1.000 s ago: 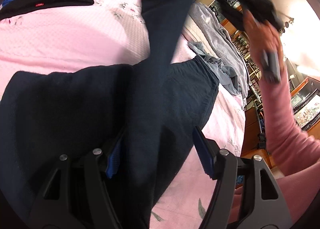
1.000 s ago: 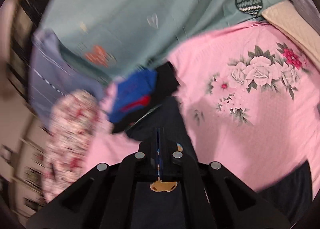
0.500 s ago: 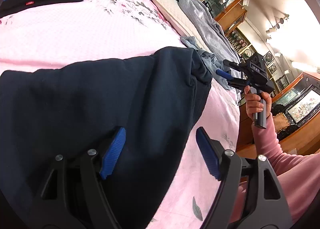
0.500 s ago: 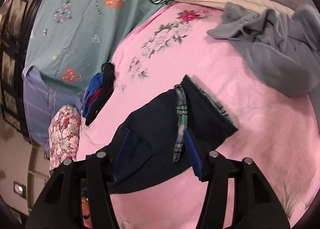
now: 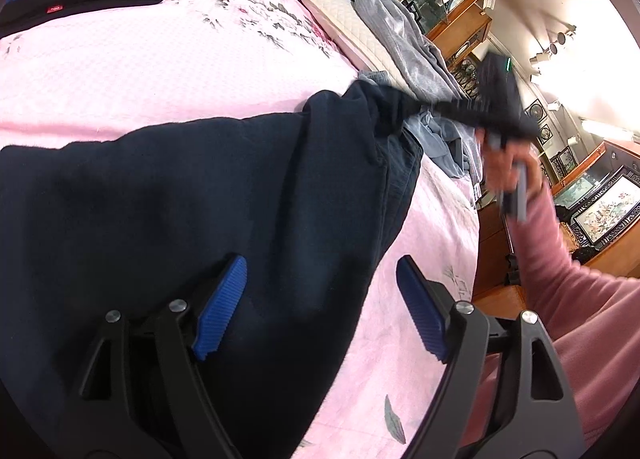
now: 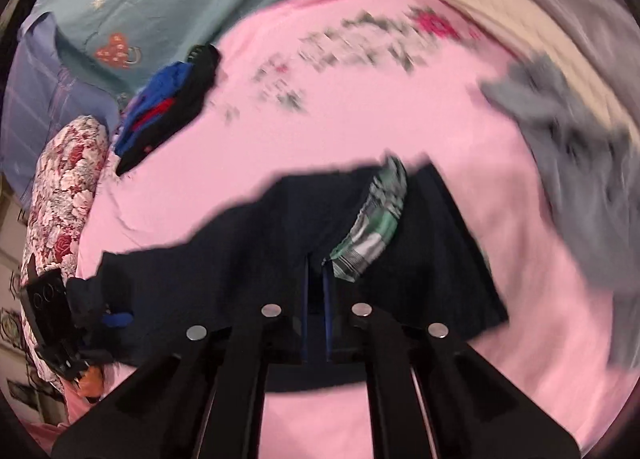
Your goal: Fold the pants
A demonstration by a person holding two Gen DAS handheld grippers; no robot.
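The left gripper (image 5: 320, 307), its blue pads (image 5: 222, 307) wide apart and opening further, hovers low in the frame over the near edge of the dark navy pants (image 5: 180, 199), nothing pinched between its jaws. The pants lie spread on the pink floral bedspread (image 5: 140, 71), their long axis running from lower left toward the upper right of the left wrist view, where the far end rises to the right gripper (image 5: 460, 111). There a hand (image 5: 504, 167) in a pink sleeve (image 5: 560, 279) holds that blurred tool, whose jaws are drawn tight together, apparently on the cloth's far edge, near a plaid lining (image 6: 372, 227) seen in the right wrist view. The right gripper looks nearer the end to be carried over; the left sits by the fold's anchor side.
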